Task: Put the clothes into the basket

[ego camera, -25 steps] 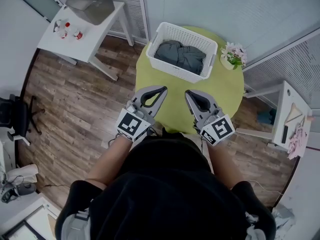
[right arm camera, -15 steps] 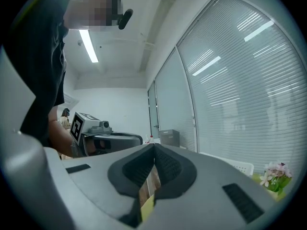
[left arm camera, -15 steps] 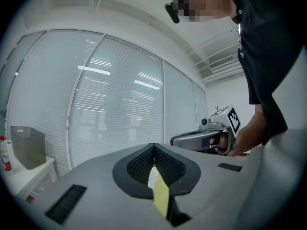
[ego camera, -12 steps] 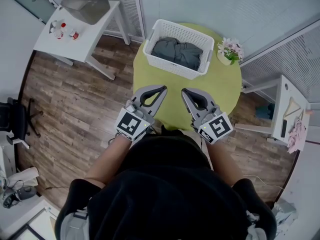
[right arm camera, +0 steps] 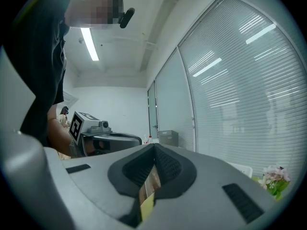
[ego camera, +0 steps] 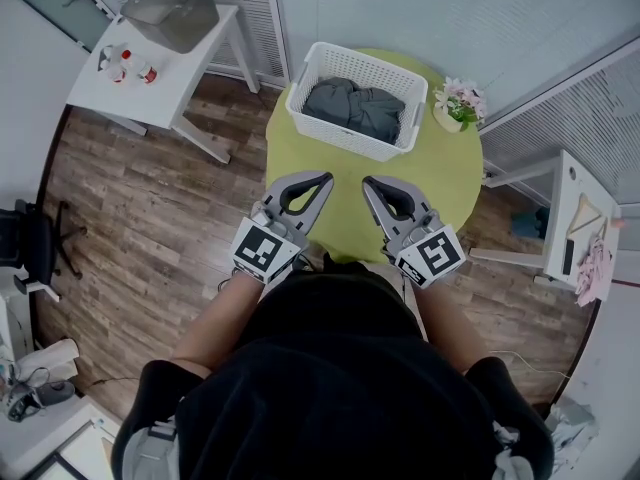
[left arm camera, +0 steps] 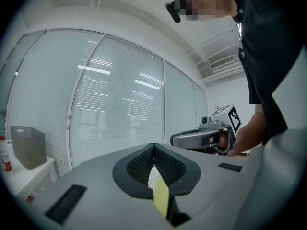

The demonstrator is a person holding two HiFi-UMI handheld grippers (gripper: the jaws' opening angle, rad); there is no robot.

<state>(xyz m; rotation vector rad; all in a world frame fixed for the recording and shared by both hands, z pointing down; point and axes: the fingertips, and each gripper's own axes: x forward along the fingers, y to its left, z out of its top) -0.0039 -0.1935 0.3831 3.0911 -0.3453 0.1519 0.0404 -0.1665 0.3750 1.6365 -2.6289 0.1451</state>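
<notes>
Hovering side by side over the near edge of the round green worktop (ego camera: 440,178), the left tongs (ego camera: 326,177) and the right tongs (ego camera: 368,182) are each pinched tight, tips together, with nothing caught between them. The main risk lies ahead of the tips: a forward reach to tidy the load could shove the light basket (ego camera: 345,140) toward the worktop's far edge. A sweep off to the right of the right tongs could knock the flower pot (ego camera: 458,106), which stands just beside the basket's right wall. Closed tips poking in could also snag a fold and drag it back over the rim. The white basket sits well beyond both tongs, straight ahead. The grey clothes (ego camera: 355,106) lie bunched inside it, below the rim. No loose garment shows on the worktop between tongs and basket, so the job looks as good as done
</notes>
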